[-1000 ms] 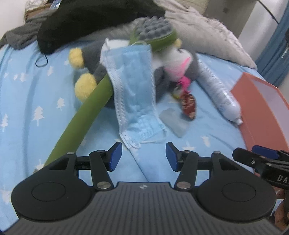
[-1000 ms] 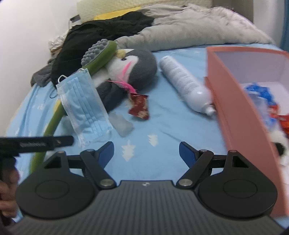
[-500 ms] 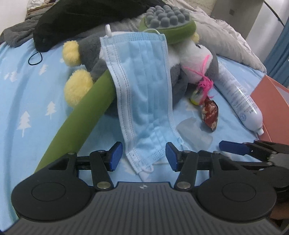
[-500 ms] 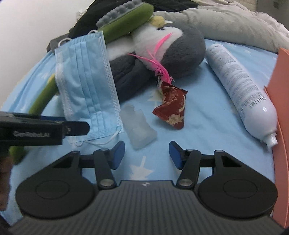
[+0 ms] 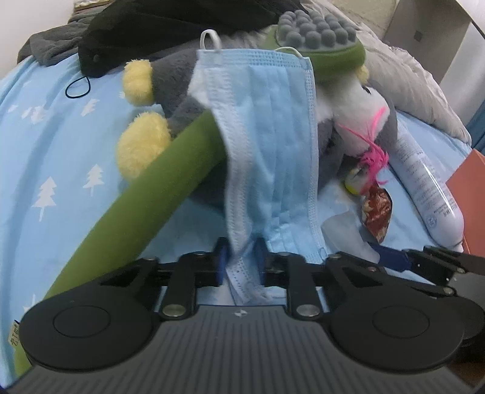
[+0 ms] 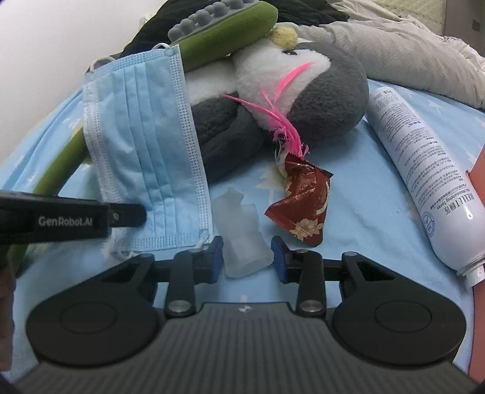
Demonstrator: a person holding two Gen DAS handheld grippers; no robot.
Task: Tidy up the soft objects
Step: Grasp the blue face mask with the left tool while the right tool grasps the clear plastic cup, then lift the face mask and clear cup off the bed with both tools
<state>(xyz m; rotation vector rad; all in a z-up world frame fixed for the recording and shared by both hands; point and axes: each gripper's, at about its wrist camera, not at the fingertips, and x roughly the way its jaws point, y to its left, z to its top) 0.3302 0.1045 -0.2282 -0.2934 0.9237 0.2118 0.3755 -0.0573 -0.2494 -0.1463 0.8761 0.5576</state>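
A blue face mask [image 5: 266, 157] hangs over a green long-handled massager [image 5: 169, 194] and a grey-and-white penguin plush [image 5: 357, 121]. My left gripper [image 5: 241, 263] is closing, and its pads pinch the mask's bunched lower edge. In the right wrist view the mask [image 6: 145, 145] lies left of a small translucent soft piece [image 6: 245, 242] on the blue sheet. My right gripper [image 6: 247, 257] is closing around that piece, with a pad touching each side. The left gripper's fingers [image 6: 127, 213] reach in from the left onto the mask.
A red snack wrapper [image 6: 303, 203] with pink feathers lies by the plush [image 6: 327, 100]. To the right a white spray bottle [image 6: 424, 169] lies beside an orange box [image 5: 469, 188]. Black clothing [image 5: 151, 27] and a grey quilt [image 6: 394, 51] are heaped behind.
Both grippers came down and forward toward the bed. The left jaws closed onto the mask's lower edge. The right jaws narrowed around the translucent piece.
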